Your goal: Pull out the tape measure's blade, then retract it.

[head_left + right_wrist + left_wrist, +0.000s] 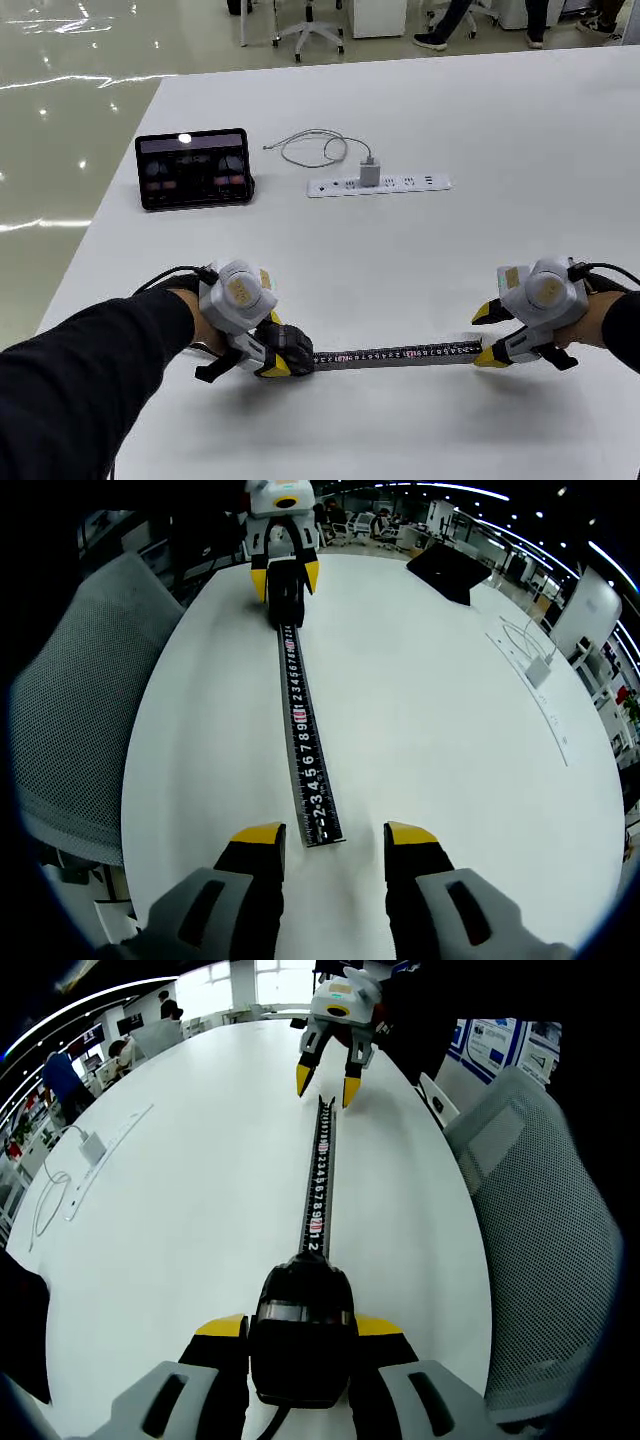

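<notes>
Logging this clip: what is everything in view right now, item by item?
table: one, white, under everything
tape measure case: one, black, near left
blade: one, dark with white numbers, drawn out flat on the table
tablet: one, black, far left, propped
power strip: one, white, far middle
charger: one, white, plugged into strip
cable: one, white, looped behind strip
mesh chair: one, grey, beside table
left gripper: grey, yellow tips, clamps case
right gripper: grey, yellow tips, open at blade's end
</notes>
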